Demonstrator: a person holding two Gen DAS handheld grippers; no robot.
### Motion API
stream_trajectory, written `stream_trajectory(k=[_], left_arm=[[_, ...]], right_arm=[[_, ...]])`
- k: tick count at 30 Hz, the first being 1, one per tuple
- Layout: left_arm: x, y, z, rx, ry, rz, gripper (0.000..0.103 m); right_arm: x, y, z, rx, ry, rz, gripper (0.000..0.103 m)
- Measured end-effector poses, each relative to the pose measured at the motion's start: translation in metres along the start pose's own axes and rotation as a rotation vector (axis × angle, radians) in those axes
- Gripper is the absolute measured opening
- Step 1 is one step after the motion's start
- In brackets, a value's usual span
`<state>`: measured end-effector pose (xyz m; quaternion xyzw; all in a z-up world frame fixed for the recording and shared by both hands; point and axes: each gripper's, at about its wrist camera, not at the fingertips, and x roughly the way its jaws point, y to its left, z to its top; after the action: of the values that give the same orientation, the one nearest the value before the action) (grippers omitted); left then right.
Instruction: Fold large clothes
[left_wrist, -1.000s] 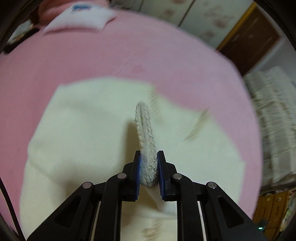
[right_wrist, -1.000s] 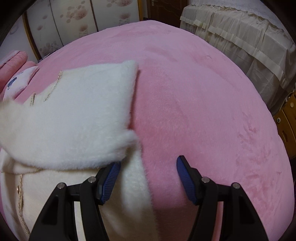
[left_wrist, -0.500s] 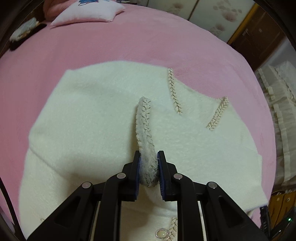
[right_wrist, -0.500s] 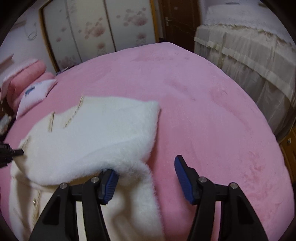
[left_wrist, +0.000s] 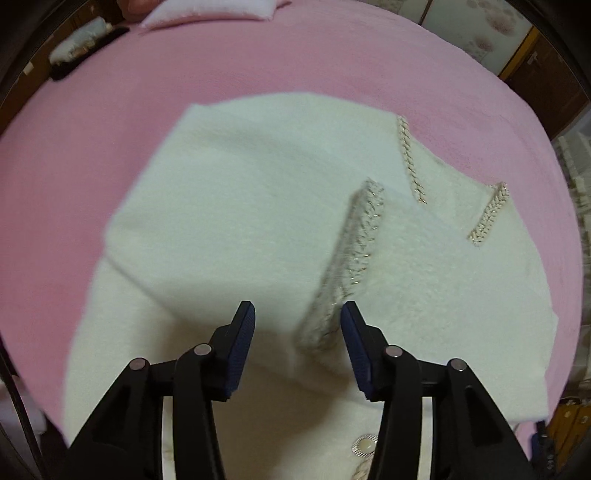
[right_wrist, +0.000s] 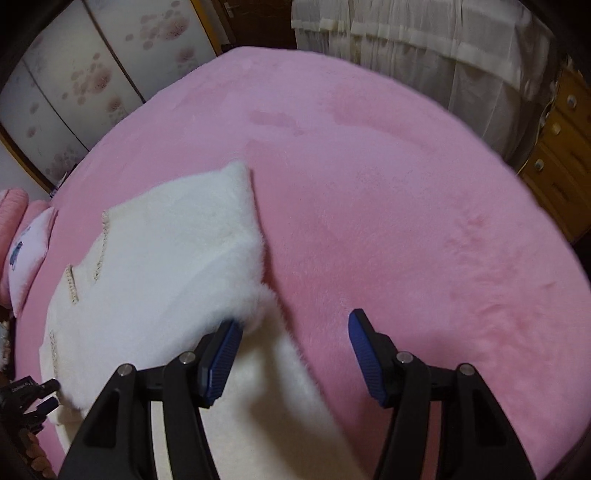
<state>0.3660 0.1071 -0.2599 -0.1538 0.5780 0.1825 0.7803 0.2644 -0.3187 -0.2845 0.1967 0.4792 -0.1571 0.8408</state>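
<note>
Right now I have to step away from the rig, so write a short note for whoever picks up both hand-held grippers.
Left hand-held gripper: open, braided trim edge loose between its fingers, not clamped.
Right hand-held gripper: open, holding nothing, at the garment's right edge.
White fuzzy garment lies on the pink bedspread; the side panels are folded inward over the body.
Left to do: probably fold it lengthwise and flatten it.
</note>
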Motion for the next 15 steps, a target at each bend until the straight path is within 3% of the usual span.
stream_trajectory(k=[2,3,6,7,8,10,12,13,15], left_arm=[[-0.023,-0.002,-0.001,0.029,-0.055,0.049,0.048],[-0.036,-0.004,-0.004,0.051,-0.078,0.025,0.048],[-0.051,-0.021,-0.012,0.116,-0.061,-0.15,0.044],[-0.05,-0.033,-0.015,0.15,-0.024,-0.229,0.034],[-0.047,-0.044,-0.018,0.177,0.006,-0.278,0.02],[-0.036,-0.068,-0.026,0.236,0.054,-0.334,0.01],[-0.022,-0.087,-0.028,0.272,0.093,-0.337,0.01],[-0.007,-0.097,-0.027,0.288,0.164,-0.327,0.01],[0.011,-0.1,-0.025,0.265,0.252,-0.34,0.01]], right_arm=[[-0.028,0.015,-0.002,-0.057,-0.084,-0.027,0.059],[-0.038,0.023,-0.003,-0.093,-0.118,-0.011,0.059],[-0.047,0.053,-0.006,-0.223,-0.112,0.145,0.057],[-0.044,0.065,-0.007,-0.252,-0.091,0.213,0.043],[-0.039,0.077,-0.009,-0.261,-0.073,0.26,0.023],[-0.021,0.099,-0.012,-0.211,0.021,0.35,0.006],[0.008,0.113,-0.017,-0.103,0.182,0.472,0.002],[0.024,0.12,-0.022,-0.065,0.271,0.499,0.0],[0.05,0.132,-0.033,-0.078,0.4,0.437,0.0]])
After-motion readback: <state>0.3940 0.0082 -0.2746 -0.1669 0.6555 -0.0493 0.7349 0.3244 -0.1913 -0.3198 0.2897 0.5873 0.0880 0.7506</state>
